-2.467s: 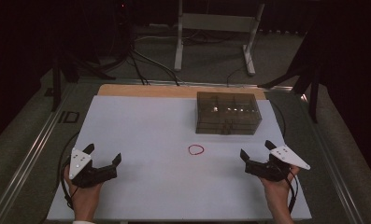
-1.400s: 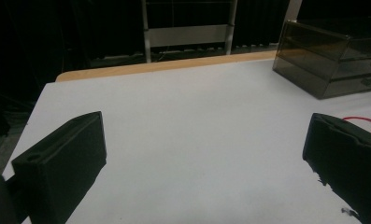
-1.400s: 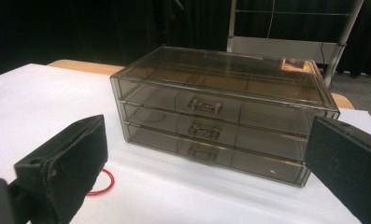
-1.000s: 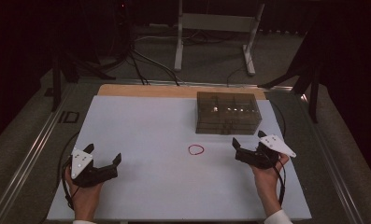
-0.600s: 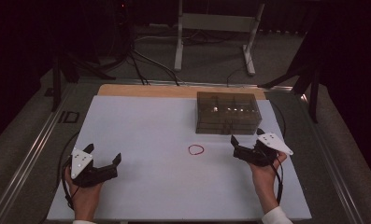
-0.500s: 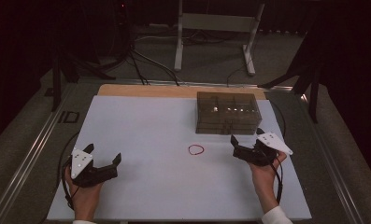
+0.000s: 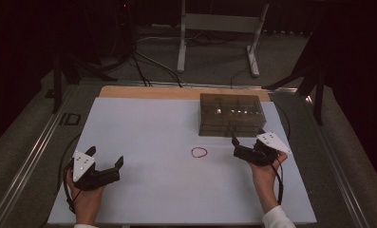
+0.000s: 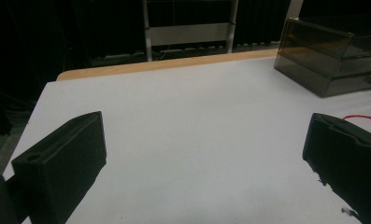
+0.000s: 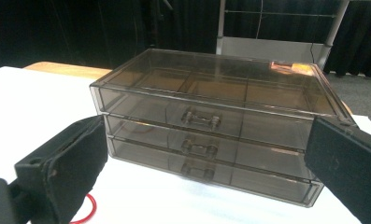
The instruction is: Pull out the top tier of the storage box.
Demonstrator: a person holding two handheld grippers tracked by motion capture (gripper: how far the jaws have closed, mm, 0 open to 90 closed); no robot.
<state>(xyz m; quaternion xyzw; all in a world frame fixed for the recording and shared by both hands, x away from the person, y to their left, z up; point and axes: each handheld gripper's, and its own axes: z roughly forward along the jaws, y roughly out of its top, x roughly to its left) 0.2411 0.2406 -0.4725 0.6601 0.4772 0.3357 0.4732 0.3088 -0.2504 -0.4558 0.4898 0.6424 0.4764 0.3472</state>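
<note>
1. Now the right gripper (image 7: pixel 245 150) has slid forward and inward from the near right edge of the table (image 7: pixel 143 123), and it sits just in front of the smoky drawer box (image 7: pixel 231 114).
2. Its jaws are spread wide, holding nothing; in the right gripper view they frame the box front, with the top drawer handle (image 9: pixel 201 118) dead centre between them.
3. That closing-in suggests the drawers are the target, probably a pull on a handle; all three drawers look shut.
4. Meanwhile the left gripper (image 7: pixel 103 173) has barely stirred, parked at the near left corner, jaws wide apart and empty.
5. A red rubber band (image 7: pixel 199 152) lies loose on the table, just left of the right gripper and in front of the box, untouched.
</note>
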